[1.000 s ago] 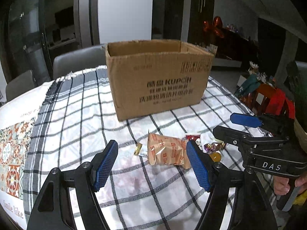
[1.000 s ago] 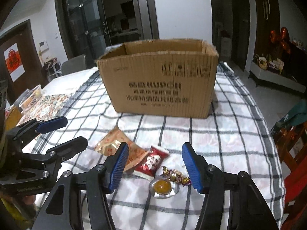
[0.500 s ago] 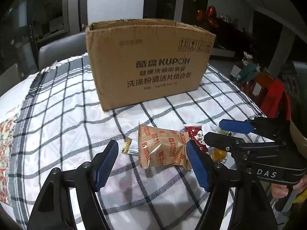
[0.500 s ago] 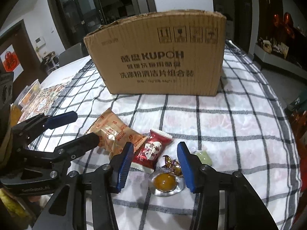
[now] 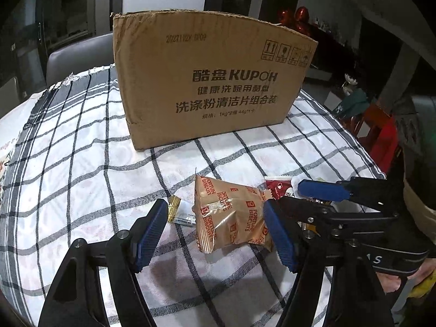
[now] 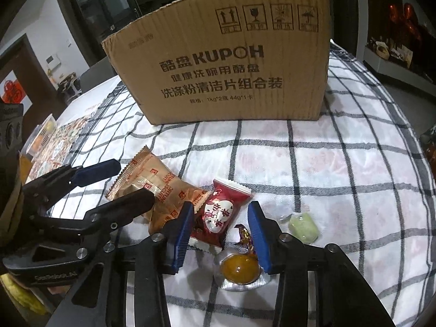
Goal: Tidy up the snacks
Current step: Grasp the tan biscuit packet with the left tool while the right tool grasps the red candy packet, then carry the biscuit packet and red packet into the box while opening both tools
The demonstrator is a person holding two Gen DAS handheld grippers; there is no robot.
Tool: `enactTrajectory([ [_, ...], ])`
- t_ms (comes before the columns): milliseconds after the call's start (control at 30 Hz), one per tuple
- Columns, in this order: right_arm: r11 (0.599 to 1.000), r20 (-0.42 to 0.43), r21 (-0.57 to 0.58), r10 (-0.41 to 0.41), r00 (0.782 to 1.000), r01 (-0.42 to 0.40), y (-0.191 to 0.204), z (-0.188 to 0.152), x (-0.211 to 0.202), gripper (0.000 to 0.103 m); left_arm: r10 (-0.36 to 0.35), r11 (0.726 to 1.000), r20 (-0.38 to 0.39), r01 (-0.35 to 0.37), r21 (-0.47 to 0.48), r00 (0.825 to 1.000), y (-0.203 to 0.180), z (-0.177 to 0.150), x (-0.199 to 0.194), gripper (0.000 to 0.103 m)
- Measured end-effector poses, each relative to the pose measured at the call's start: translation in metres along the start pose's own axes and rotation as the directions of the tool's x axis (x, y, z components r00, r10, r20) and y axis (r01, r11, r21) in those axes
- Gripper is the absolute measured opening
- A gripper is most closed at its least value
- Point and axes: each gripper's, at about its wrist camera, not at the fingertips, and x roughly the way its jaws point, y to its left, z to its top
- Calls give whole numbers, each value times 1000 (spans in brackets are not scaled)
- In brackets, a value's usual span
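**A:** What's the setup, what are the snacks sitting on?

**B:** A table under a white tablecloth (image 6: pixel 313 169) with a dark grid check. A second, patterned cloth (image 6: pixel 57 147) shows past its left edge. Big brown cardboard box (image 5: pixel 207 81) marked KUPOH stands toward the far edge, and the snacks are bunched near the front edge.

**A:** And the room?

**B:** Pretty dim. A grey chair back (image 5: pixel 79 57) behind the far edge, dark glass doors (image 6: pixel 103 8) and a white wall beyond. Red ornaments (image 5: pixel 294 16) over on the right, something red (image 5: pixel 381 139) beside the table's right edge.

**A:** Which snacks?

**B:** A gold Fortune Biscuits pack (image 5: pixel 231 215), a small gold-ended wrapper (image 5: pixel 177 211) just left of it, a red candy pack (image 6: pixel 220 215), a twisted foil candy (image 6: pixel 245 238), an amber jelly cup (image 6: pixel 239 271) and a pale green candy (image 6: pixel 303 227) off to the right.

**A:** Tongs?

**B:** The left gripper (image 5: pixel 215 231) is spread wide, straddling the biscuit pack. Its right pad looks right at the pack's end, the left pad is clear of it, so no squeeze. The right gripper (image 6: pixel 220 234) has just been narrowing, and the red pack's lower end plus the foil candy sit between its pads. Can't see either pad pressing yet. The two grippers are side by side, nearly touching.
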Motion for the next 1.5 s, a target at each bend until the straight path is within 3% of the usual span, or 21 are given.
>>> enactTrajectory([
  [333,998,-25,44,44,999,-43,-4,2,11,37,-65,995,-20,63,-72,998,6,2,5,66],
  [467,996,-28,61,63,998,-61,-7,3,12,35,-117,987,-39,112,-116,992,5,1,9,57],
  [600,996,-21,63,69,997,-67,-7,1,10,30,-175,977,-64,165,-132,983,-1,1,13,40],
  [1000,995,14,73,69,998,-70,-8,-4,-8,30,-113,988,-19,111,-104,993,-13,5,-6,31],
  [1500,996,115,55,65,991,-72,1,1,-51,30,-30,998,73,34,-56,997,-27,11,-52,29],
])
